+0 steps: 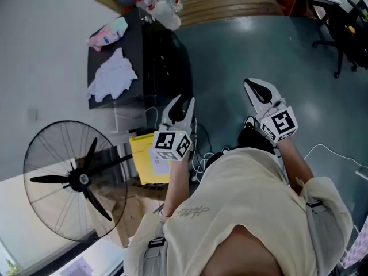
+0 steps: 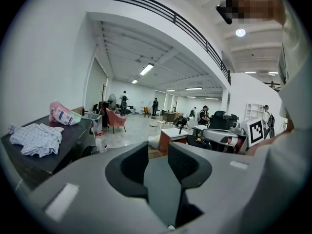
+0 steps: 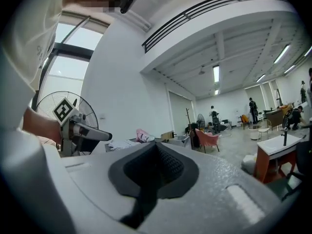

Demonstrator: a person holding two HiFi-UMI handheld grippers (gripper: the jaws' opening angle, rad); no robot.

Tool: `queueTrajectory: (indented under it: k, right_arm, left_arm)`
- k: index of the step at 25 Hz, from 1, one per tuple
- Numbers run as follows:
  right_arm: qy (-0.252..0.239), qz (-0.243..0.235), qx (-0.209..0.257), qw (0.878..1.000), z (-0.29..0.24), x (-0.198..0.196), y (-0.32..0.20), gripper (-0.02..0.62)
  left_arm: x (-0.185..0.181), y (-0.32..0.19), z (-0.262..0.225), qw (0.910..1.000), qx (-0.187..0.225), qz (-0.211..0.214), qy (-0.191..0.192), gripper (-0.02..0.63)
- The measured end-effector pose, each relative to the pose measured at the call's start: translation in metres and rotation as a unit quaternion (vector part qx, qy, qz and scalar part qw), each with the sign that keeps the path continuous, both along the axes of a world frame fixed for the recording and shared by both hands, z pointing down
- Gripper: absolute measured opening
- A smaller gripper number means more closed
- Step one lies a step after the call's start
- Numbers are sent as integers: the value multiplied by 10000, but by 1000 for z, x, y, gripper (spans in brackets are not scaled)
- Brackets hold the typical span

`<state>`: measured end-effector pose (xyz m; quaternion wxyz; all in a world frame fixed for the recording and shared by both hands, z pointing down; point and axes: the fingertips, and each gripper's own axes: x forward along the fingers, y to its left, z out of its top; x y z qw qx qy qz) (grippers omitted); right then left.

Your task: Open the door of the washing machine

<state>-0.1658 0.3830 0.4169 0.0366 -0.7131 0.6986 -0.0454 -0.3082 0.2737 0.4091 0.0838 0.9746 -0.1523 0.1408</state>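
The left gripper point(image 1: 183, 105) gapes empty, the right gripper point(image 1: 253, 86) is closed on nothing; no washer door shows, perhaps on the dark cabinet point(image 1: 167, 68) ahead, so find its handle before reaching

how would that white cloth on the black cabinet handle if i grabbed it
Probably floppy: the white cloth lies crumpled in soft folds on the black cabinet. Likely light, since it looks thin; pushed, it should bunch up, not roll.

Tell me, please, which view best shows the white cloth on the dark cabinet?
The head view: the white cloth lies fully visible from above. The left gripper view shows it side-on; the right gripper view, only a distant sliver.
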Motion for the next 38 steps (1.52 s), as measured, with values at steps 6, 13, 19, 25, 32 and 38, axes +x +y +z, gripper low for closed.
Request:
queueTrajectory:
  k: [6,13,19,25,32,38]
  right_arm:
    - [-89,-695,166,9974,4,19,-32,2]
    - [-272,-881,16,9957,14,31,-50,2]
    - [-220,-555,-386,9975,37,60,-72,2]
    - [-11,-366,-624,9974,25,113,-111,2]
    - [291,-388,-518,9975,-31,164,-199,2]
    - [-739,-257,-374,9962,-34,186,-270,2]
  left_arm:
    - [34,-3,3,9970,568,-6,-527,137]
    - [58,-3,25,9985,121,-24,-538,135]
    - [74,-45,55,9983,-49,2,-578,133]
    - [136,-101,71,9990,78,75,-428,138]
    - [181,-185,39,9992,390,27,-41,135]
    - [185,-254,37,9984,384,-406,17,130]
